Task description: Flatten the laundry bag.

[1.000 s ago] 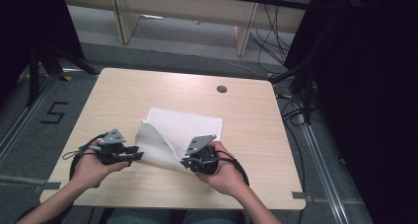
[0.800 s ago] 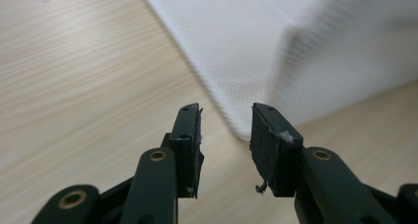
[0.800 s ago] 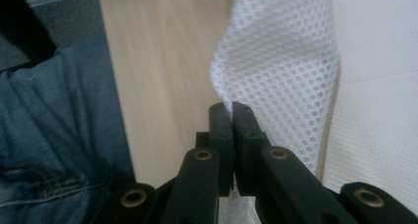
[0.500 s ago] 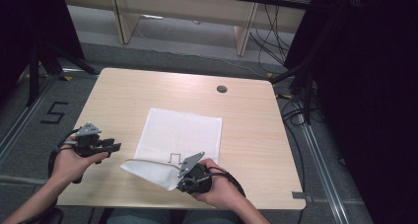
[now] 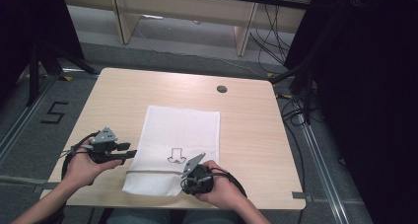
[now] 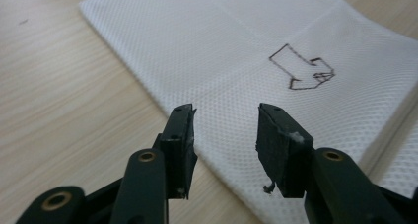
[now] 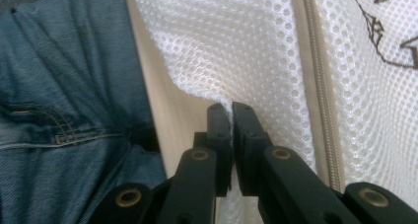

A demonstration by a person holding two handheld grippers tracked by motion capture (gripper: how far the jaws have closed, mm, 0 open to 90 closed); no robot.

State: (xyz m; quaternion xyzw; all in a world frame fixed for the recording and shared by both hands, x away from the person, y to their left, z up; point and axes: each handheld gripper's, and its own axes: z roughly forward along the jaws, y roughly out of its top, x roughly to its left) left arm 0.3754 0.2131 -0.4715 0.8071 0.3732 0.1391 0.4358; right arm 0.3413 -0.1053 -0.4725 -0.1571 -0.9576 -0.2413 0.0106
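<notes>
A white mesh cloth (image 5: 182, 130) lies spread flat on the wooden table (image 5: 246, 150), with a small drawn outline (image 5: 176, 156) and a zipper line (image 5: 153, 172) near its front. My left gripper (image 5: 130, 153) is at the cloth's left edge; in the left gripper view its jaws (image 6: 224, 118) have just been opening and stand apart over the cloth (image 6: 222, 46) with nothing between them. My right gripper (image 5: 184, 185) is at the front right corner. Its jaws (image 7: 230, 108) have just eased slightly, but the cloth's (image 7: 236, 41) edge is still pinched between them.
A round cable hole (image 5: 222, 89) sits at the table's far right. The table's front edge runs just under both hands, and the person's jeans (image 7: 59, 86) lie below it. Desk legs and cables stand behind the table, and a taped "5" (image 5: 54, 113) marks the floor at left.
The raised front flap of the cloth has been drawn down and now lies flat. The left gripper let go, swung left, then came back to the cloth's edge. The right gripper sank toward the front edge.
</notes>
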